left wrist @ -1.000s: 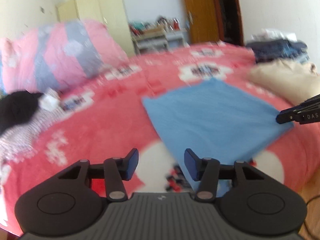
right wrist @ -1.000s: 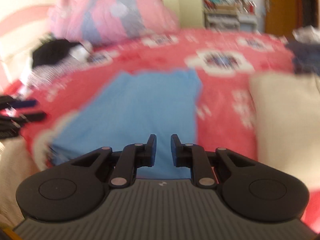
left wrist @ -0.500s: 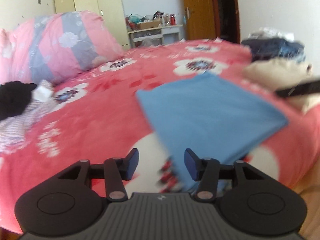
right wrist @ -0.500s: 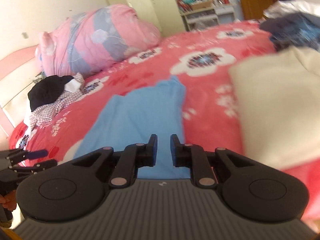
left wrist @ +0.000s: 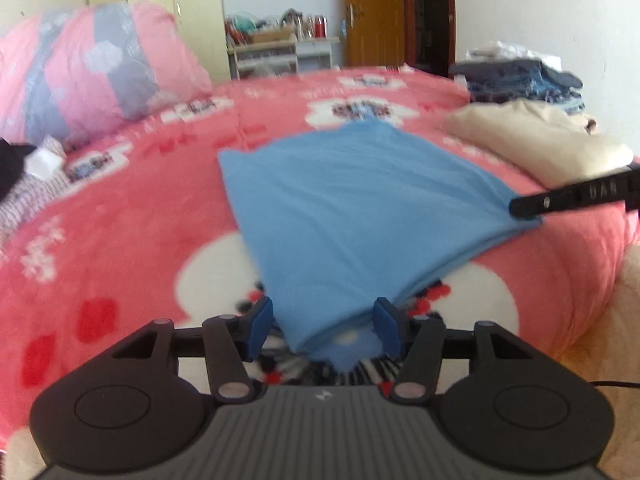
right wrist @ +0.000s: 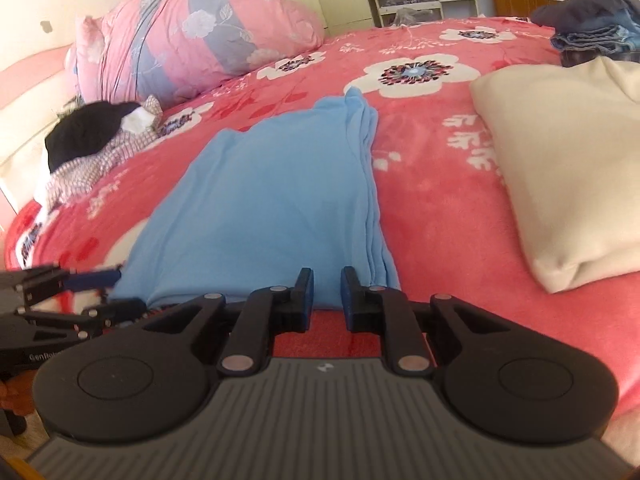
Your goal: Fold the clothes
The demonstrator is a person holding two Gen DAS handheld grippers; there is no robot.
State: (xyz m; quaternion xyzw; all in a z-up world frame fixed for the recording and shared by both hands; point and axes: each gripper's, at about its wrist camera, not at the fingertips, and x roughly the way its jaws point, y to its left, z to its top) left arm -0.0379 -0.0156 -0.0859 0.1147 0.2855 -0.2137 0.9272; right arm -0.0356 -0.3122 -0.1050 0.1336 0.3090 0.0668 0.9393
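straddling near corner of blue cloth [left wrist: 352,216] on bed [left wrist: 120,216], left gripper [left wrist: 323,326] wide open, empty; right gripper [right wrist: 325,294] slightly open, empty; could grab only the top layer, messing up the fold

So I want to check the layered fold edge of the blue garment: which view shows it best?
The right wrist view: the blue garment is sharp there, with stacked layers visible along its right edge. The left wrist view shows it blurred, with layers indistinct.
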